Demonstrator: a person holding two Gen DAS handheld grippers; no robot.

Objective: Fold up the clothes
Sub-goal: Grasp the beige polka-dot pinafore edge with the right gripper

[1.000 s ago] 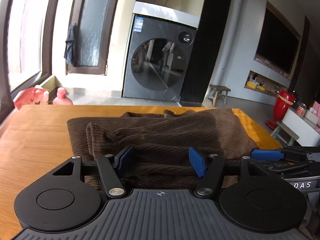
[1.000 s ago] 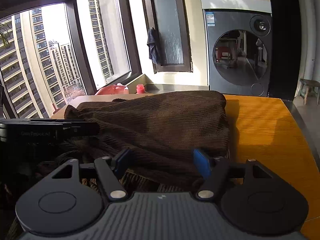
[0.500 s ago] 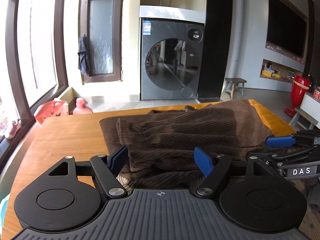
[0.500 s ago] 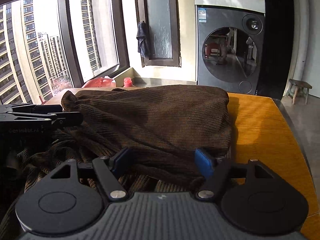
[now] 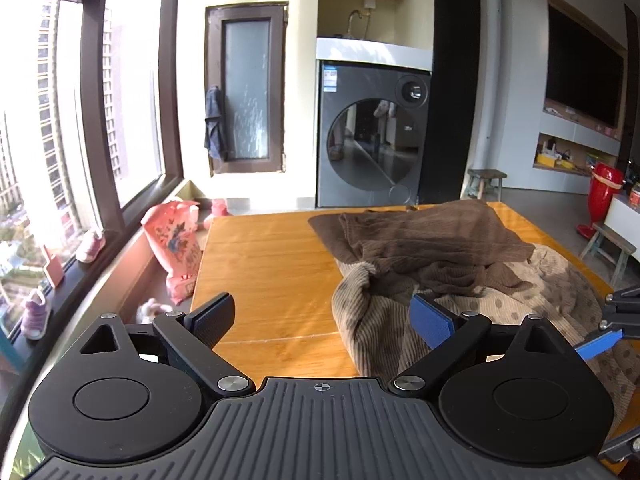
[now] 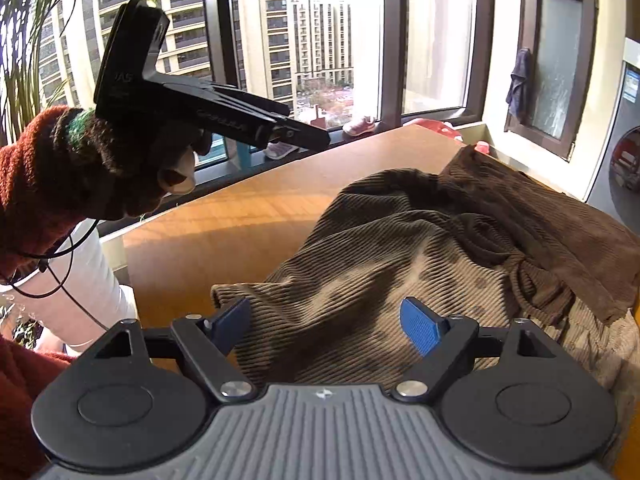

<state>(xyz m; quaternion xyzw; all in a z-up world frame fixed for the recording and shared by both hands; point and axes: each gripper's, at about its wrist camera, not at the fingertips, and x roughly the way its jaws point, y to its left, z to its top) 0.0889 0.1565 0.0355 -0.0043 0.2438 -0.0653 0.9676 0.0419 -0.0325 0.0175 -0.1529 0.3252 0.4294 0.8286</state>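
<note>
Wooden worktop [image 5: 260,264], glossy, sunlit. Lying on it: dark brown ribbed garment [image 5: 432,240] partly over a tan dotted corduroy one [image 5: 372,312], bunched toward the right side.

Grey washing machine [image 5: 374,136], red vase [image 5: 603,196], pink bag [image 5: 174,240]
</note>
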